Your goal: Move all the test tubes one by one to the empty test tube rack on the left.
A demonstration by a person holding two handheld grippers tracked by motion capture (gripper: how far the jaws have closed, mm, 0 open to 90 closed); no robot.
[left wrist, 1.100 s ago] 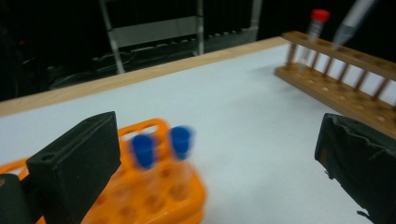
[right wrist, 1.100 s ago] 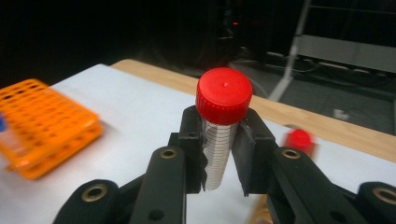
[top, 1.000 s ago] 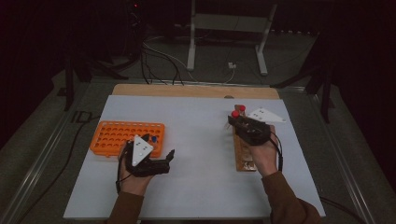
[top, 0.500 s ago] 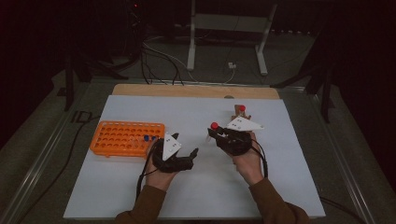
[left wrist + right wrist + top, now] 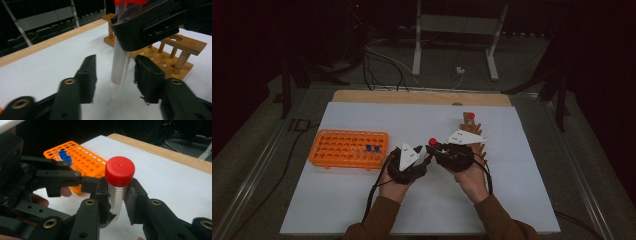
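Tube [image 5: 120,67] stands between left fingers [image 5: 87,75], untouched.

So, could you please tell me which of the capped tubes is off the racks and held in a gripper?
The red-capped tube, clamped upright in the right gripper; the two blue-capped tubes stand in the orange rack.

We see a tube [image 5: 117,195] with a bright red cap [image 5: 119,171] and a clear body ruled with fine dark lines. At nine o'clock from it in the high view lies an orange rack [image 5: 348,148] holding two blue caps [image 5: 372,148]. Behind it, at two o'clock, stands a honey-brown wooden rack [image 5: 172,53]. The counter [image 5: 362,205] is white with a pale wood edge. Our fingers [image 5: 87,77] are matt black, our sleeves [image 5: 377,220] brown.
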